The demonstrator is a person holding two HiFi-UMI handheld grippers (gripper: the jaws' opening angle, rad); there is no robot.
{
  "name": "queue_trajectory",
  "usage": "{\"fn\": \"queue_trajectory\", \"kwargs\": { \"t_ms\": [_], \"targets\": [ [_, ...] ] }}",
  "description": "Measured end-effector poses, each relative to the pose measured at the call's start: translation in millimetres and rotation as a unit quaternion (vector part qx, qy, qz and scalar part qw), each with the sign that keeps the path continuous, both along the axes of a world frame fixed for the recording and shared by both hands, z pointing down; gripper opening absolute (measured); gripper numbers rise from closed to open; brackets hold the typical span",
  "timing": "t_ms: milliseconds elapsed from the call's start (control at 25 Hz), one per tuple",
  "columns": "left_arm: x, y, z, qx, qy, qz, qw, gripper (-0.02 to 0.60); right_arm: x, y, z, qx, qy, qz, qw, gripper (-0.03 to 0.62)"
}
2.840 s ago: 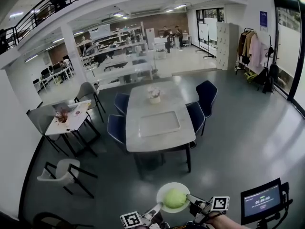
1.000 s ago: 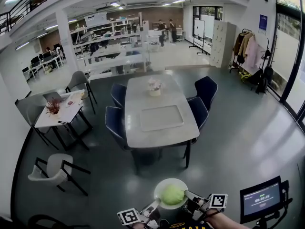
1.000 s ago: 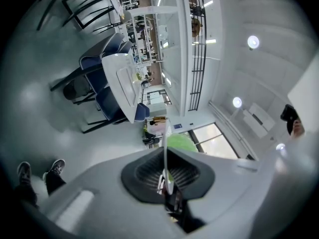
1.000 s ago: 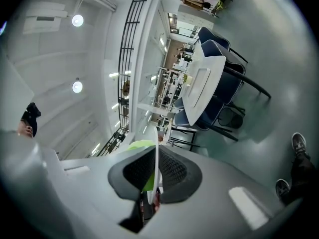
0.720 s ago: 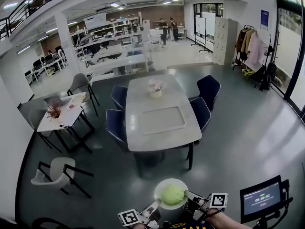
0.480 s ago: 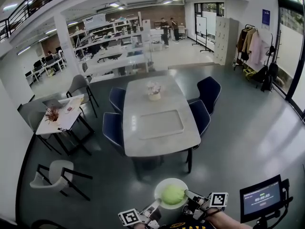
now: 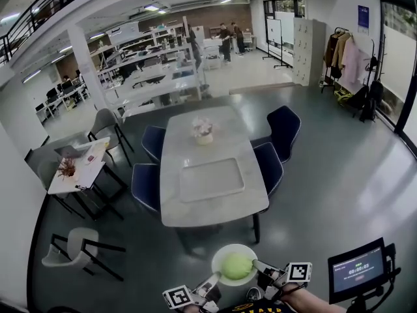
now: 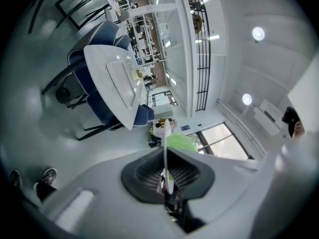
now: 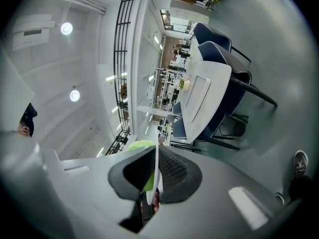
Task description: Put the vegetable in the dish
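Observation:
A white dish (image 7: 226, 256) hangs in the air at the bottom of the head view, with a round green vegetable (image 7: 236, 266) lying in it. My left gripper (image 7: 214, 281) is shut on the dish's near-left rim and my right gripper (image 7: 258, 267) is shut on its right rim. In the left gripper view the dish (image 8: 165, 148) shows edge-on between the left gripper's (image 8: 165, 172) ribbed pads, with the vegetable (image 8: 181, 143) behind it. The right gripper view shows the same: the dish edge (image 9: 156, 158) pinched in the right gripper (image 9: 155, 172), with the vegetable (image 9: 140, 146) to its left.
Ahead stands a long grey table (image 7: 225, 201) with a flower pot (image 7: 202, 130) and a flat rectangular tray (image 7: 211, 179), and blue chairs (image 7: 269, 165) along both sides. A small table (image 7: 75, 168) and a white chair (image 7: 68, 250) are at left. A small screen (image 7: 358, 272) is at lower right.
The head view has drifted, so the long table sits a little lower and further left in the picture. Both grippers still hold the dish with the vegetable in the same place.

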State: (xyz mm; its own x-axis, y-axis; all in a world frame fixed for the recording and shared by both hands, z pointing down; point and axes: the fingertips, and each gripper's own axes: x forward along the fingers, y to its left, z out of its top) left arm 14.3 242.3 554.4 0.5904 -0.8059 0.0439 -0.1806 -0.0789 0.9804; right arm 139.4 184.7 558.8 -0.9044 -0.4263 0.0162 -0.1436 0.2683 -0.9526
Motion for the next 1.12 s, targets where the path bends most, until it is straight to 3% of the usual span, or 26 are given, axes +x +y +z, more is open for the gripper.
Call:
{"fn": "queue_trajectory", "kwargs": {
  "t_ms": [160, 320, 520, 720, 840, 1120],
  "targets": [
    [19, -22, -2, 0.004, -0.012, 0.005, 0.9999, 0.015, 23, -22, 5, -0.002, 0.014, 0.005, 1.000, 0.017],
    [27, -40, 1, 0.003, -0.014, 0.006, 0.9999, 0.017, 20, -39, -8, 0.003, -0.052, -0.003, 0.999, 0.017],
    [42, -63, 4, -0.007, -0.022, 0.007, 0.9997, 0.015, 37, -63, -2, -0.010, -0.054, -0.003, 0.998, 0.017],
    [39, -66, 2, -0.010, -0.017, 0.002, 0.9998, 0.015, 32, -66, -3, 0.003, -0.055, -0.014, 0.998, 0.017],
    [35, -73, 11, -0.015, -0.015, 0.003, 0.9998, 0.015, 28, -73, 6, -0.017, -0.055, -0.010, 0.998, 0.017],
    [30, -119, 14, -0.017, -0.011, 0.026, 0.9995, 0.015, 25, -113, 7, -0.024, -0.053, 0.015, 0.998, 0.017]
  ]
}}
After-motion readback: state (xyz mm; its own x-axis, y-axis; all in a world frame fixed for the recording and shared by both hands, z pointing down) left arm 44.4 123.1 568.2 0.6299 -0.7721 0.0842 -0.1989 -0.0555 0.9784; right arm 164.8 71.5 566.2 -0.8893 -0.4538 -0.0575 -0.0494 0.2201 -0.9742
